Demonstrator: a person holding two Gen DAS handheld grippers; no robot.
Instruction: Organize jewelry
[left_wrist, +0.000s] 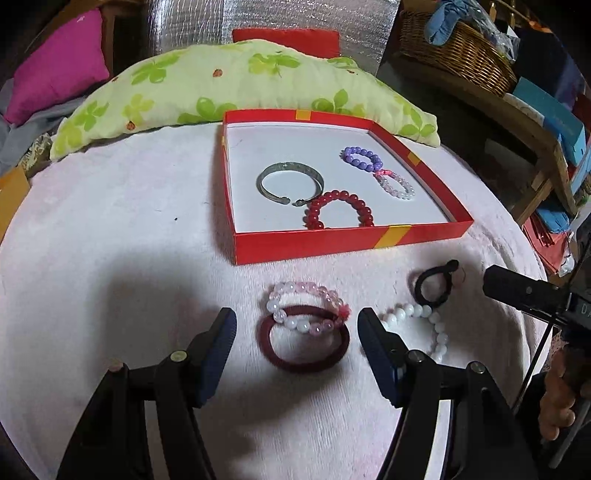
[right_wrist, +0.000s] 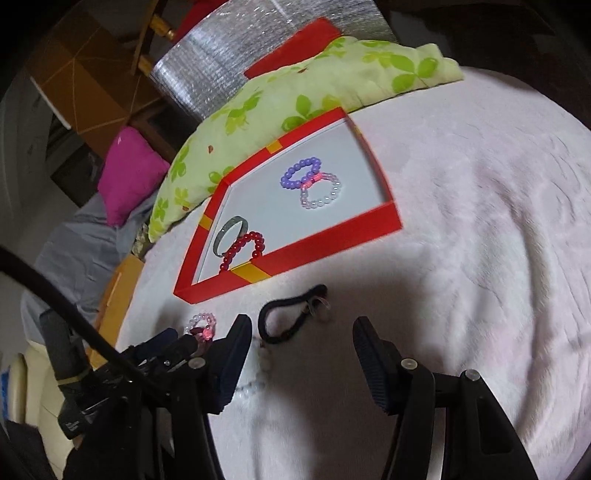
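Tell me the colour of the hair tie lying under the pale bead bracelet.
Dark maroon hair tie, beneath the pale bead bracelet; clearest in the left wrist view.

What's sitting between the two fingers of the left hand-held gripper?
In the left wrist view, a dark red hair tie with a pink-and-white bead bracelet lying across its far edge.

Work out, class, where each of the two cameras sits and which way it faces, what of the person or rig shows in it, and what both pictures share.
Left wrist: on the left gripper, aimed down over the maroon hair tie toward the red box; its two fingers, the right gripper and a hand show.
Right wrist: on the right gripper, angled at the black hair tie; its fingers and the left gripper show.
Shared: box, purple bracelet, red bracelet, silver bangle, green pillow.
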